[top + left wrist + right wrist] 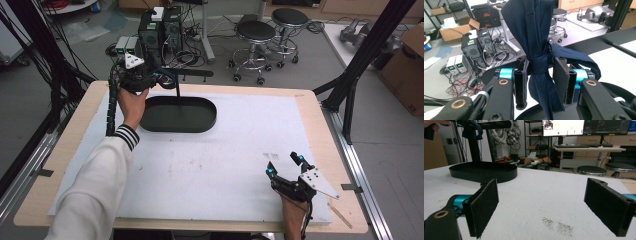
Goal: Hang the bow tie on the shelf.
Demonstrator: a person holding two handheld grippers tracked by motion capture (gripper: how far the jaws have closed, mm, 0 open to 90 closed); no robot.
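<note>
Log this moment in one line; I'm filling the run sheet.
left gripper: open around navy cloth on rack | right gripper: open, idle | black tray: empty

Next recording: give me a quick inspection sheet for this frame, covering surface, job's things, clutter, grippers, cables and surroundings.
Surface: white mat on a wooden table; small dark stain near the right gripper.
Job's things: black oval stand base with upright post and top bar; navy cloth draped at the bar.
Clutter: wooden stick at the table's right edge.
Grippers: left gripper raised at the stand, cloth between its jaws, gap on one side; right gripper open, low over the mat.
Cables: ribbed cable trailing from the left gripper.
Surroundings: stools, computer towers, cardboard box.
</note>
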